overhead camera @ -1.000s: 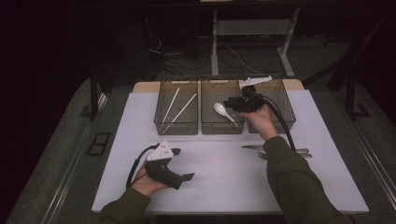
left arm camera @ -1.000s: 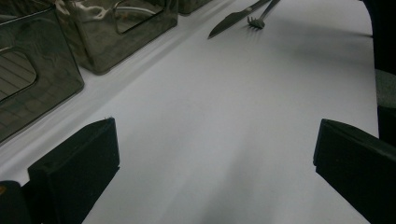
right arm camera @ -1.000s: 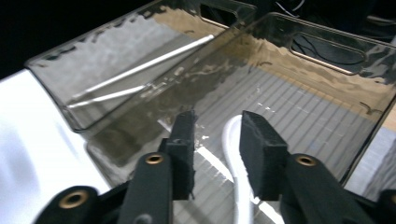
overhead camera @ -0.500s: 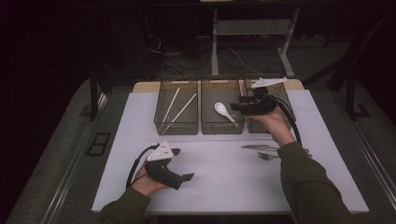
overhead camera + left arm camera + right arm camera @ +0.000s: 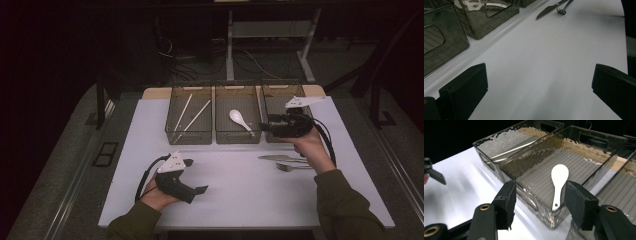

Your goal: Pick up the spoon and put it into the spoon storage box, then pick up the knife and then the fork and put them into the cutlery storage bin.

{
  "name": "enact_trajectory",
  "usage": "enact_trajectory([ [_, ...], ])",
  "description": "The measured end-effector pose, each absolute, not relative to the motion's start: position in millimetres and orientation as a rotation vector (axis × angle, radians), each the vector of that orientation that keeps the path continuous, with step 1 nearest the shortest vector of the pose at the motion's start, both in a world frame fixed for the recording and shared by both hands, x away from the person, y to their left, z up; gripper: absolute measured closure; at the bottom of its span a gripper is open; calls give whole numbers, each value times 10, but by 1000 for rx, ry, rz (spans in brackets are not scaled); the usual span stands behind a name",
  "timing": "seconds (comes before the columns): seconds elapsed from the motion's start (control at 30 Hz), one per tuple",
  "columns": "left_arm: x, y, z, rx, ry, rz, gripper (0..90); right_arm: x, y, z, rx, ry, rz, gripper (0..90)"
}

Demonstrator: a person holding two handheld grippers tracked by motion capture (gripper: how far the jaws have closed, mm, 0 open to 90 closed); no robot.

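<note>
White spoon in middle bin, handle end behind right gripper's parted, empty jaws.

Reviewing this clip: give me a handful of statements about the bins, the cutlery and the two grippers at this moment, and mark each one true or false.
1. The white spoon lies in the middle bin. True.
2. The right gripper is clamped on the spoon. False: its jaws stand open with nothing between them, above the bin's near edge.
3. The knife and fork lie on the white table, outside the bins. True.
4. The chopsticks are in the right bin. False: they lie in the left bin.
5. The left gripper holds the fork. False: it is open over bare table.
</note>
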State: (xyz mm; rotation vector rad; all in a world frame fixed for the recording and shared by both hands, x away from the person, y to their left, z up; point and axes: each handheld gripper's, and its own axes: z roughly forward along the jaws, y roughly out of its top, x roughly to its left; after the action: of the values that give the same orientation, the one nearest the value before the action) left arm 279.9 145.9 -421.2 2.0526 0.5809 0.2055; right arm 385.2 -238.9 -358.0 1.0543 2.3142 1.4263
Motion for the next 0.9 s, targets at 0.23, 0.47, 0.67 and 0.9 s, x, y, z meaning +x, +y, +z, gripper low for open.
enact_trajectory([
  [0.23,2791,1461,-4210,2050,590,212,0,3671,-2558,-3649,1052,2304,1432,429],
  [0.47,2792,1507,-4203,2037,601,214,0,3538,-2723,-3722,1080,2301,1418,452],
  [0.67,2801,1556,-4198,2046,598,218,0,3429,-2863,-3792,1093,2305,1376,504],
  [0.9,2790,1586,-4194,2052,591,217,0,3313,-3020,-3851,1107,2307,1333,593],
])
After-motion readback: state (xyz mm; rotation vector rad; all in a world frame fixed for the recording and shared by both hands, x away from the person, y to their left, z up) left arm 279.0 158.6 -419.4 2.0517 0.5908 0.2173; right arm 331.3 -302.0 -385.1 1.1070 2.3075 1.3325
